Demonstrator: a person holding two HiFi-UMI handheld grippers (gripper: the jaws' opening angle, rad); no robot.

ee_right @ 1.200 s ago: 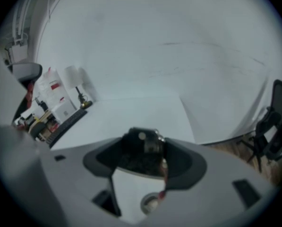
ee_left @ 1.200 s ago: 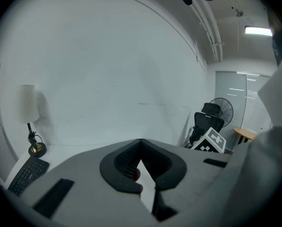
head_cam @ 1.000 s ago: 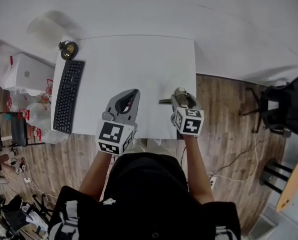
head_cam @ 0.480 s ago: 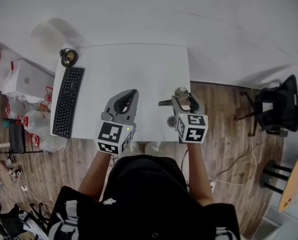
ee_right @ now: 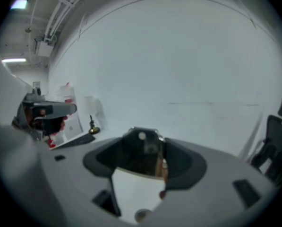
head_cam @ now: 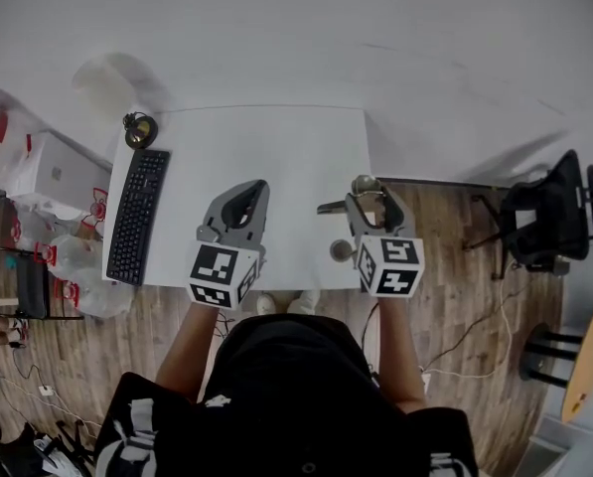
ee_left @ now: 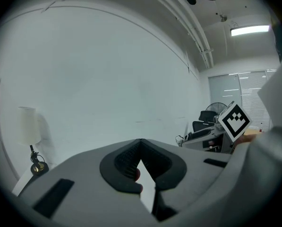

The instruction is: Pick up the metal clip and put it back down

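Head view, change: the right tool (head_cam: 369,195) with the metal clip (head_cam: 360,182) now hangs at the right edge of the desk (head_cam: 276,147). Its marker cube is larger in frame than a second ago (I read that as lifted). The left tool (head_cam: 248,195) has barely shifted.
Head view, meaning: the pick-up half looks done; the put-down remains.
Head view, surroundings: a keyboard (head_cam: 137,215) and a small brass object (head_cam: 139,130) sit at the desk's left side, well apart from the clip. A chair (head_cam: 544,212) stands on the floor to the right.
Head view, obstacles: none on the bare desk (but the edge is near, so set down further in).
Left gripper view: tool clenched, pads meeting, nothing between them.
Right gripper view: tool grasping the clip. Its dark riveted body sits between the jaws, with white desk showing below.
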